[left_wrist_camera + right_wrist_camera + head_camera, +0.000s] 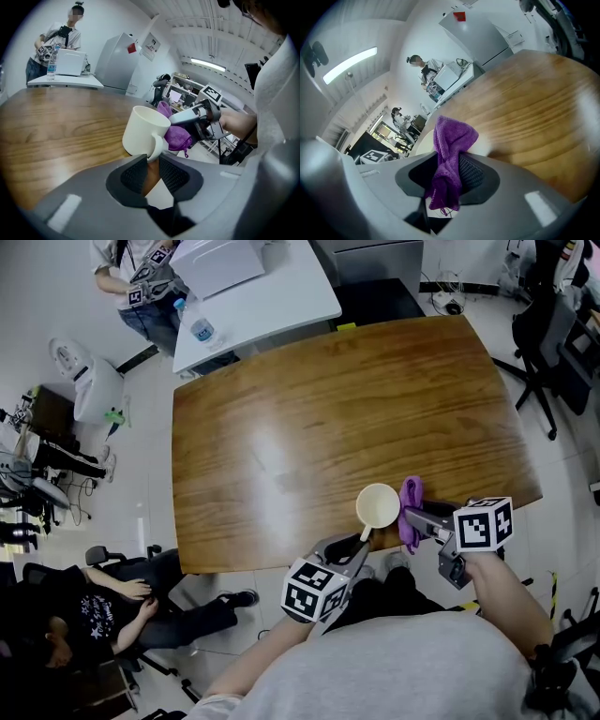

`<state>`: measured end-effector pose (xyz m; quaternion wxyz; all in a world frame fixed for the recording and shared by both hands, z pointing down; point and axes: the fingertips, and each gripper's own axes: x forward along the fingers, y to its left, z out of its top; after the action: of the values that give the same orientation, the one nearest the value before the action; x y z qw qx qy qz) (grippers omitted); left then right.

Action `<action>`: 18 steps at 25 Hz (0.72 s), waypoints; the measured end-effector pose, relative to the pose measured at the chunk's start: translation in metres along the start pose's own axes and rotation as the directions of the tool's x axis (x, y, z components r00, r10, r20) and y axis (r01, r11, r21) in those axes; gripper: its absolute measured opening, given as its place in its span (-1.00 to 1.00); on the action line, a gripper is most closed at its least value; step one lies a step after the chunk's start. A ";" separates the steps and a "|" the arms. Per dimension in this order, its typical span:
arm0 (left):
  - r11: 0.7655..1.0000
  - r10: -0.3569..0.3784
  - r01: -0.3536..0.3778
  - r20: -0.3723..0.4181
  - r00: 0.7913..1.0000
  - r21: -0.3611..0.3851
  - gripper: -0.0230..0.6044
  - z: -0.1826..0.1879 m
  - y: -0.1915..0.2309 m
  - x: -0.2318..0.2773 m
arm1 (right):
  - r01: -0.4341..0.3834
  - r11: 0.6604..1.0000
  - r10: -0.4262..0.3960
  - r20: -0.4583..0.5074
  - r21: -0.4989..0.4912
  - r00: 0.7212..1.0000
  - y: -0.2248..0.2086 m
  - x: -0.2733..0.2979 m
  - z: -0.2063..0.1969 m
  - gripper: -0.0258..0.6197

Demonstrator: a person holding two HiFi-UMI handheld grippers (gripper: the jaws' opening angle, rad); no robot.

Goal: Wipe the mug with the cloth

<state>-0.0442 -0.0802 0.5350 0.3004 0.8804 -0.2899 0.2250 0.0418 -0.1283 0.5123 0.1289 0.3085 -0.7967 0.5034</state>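
Observation:
A white mug (pixel 378 506) is over the wooden table (pixel 309 427), close to its front edge. My left gripper (pixel 364 540) comes at it from below in the head view. The left gripper view shows that gripper (pixel 151 165) shut on the handle of the mug (pixel 143 135), which leans slightly. A purple cloth (pixel 411 510) lies against the mug's right side, pinched in my right gripper (pixel 410 517). In the right gripper view the cloth (pixel 449 154) hangs between the shut jaws of that gripper (pixel 451 171), and the mug (pixel 423 143) shows pale just behind it.
The table's front edge (pixel 281 563) runs right under the mug. A white table (pixel 272 296) with a water bottle (pixel 199 327) stands behind, with a person (pixel 141 277) beside it. Another person (pixel 94 610) sits at lower left. An office chair (pixel 544 343) is at right.

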 end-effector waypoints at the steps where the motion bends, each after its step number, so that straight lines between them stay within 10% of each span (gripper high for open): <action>1: 1.000 0.000 0.000 0.000 1.000 0.000 -0.69 0.000 0.000 0.001 | 0.008 1.000 -0.008 -0.015 0.000 1.000 -0.005 0.003 -0.003 -0.50; 18: 1.000 -0.007 0.007 0.003 1.000 -0.004 -0.69 0.003 -0.001 0.011 | 0.034 0.997 -0.031 -0.040 0.073 0.999 -0.027 0.010 -0.009 -0.50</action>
<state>-0.0349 -0.0857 0.5380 0.3026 0.8811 -0.2877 0.2221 0.0502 -0.1323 0.5414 0.1409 0.3162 -0.7698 0.5362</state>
